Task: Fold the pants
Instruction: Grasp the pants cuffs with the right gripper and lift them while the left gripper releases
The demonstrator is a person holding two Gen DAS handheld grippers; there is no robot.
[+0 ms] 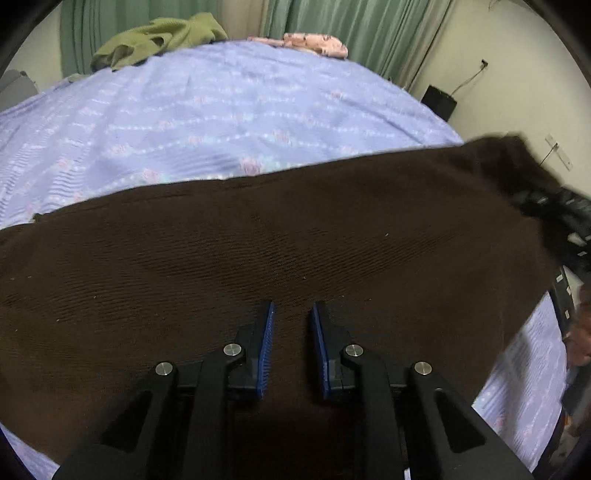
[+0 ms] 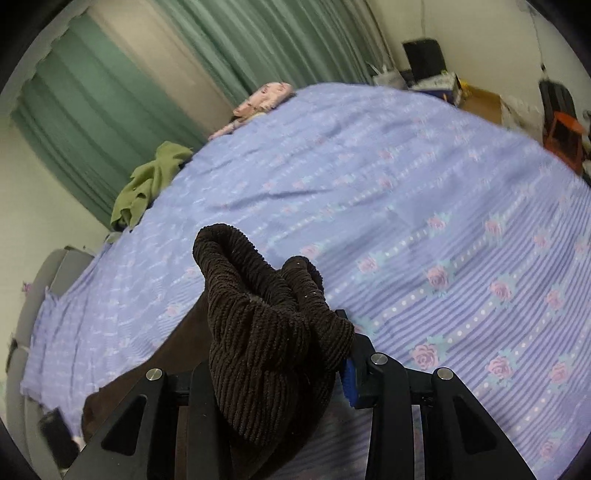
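**Brown corduroy pants spread on the bed, one end bunched in the right gripper**

In the left wrist view, the left gripper (image 1: pixel 291 314) hovers low over the brown corduroy pants (image 1: pixel 258 251), its blue-padded fingers (image 1: pixel 266 347) parted with bare fabric showing between them and nothing clamped. The pants lie as a broad dark band across the near side of the lilac floral bedspread (image 1: pixel 221 107). At the far edge of the bed sit a crumpled olive-green garment (image 1: pixel 155 38) and, further right, a pink patterned cloth (image 1: pixel 317 42), both in front of the green curtains (image 1: pixel 369 26). The right end of the pants rises off the bed and is blurred.

In the right wrist view, the right gripper (image 2: pixel 295 354) is closed on a thick bunch of the pants (image 2: pixel 266 325), which bulges up over the fingers and hides the left one; only the right blue pad (image 2: pixel 349 380) shows. The rest of the fabric trails down to the left onto the bedspread (image 2: pixel 406 203). Beyond lie the green garment (image 2: pixel 151 184) and pink cloth (image 2: pixel 264 98)
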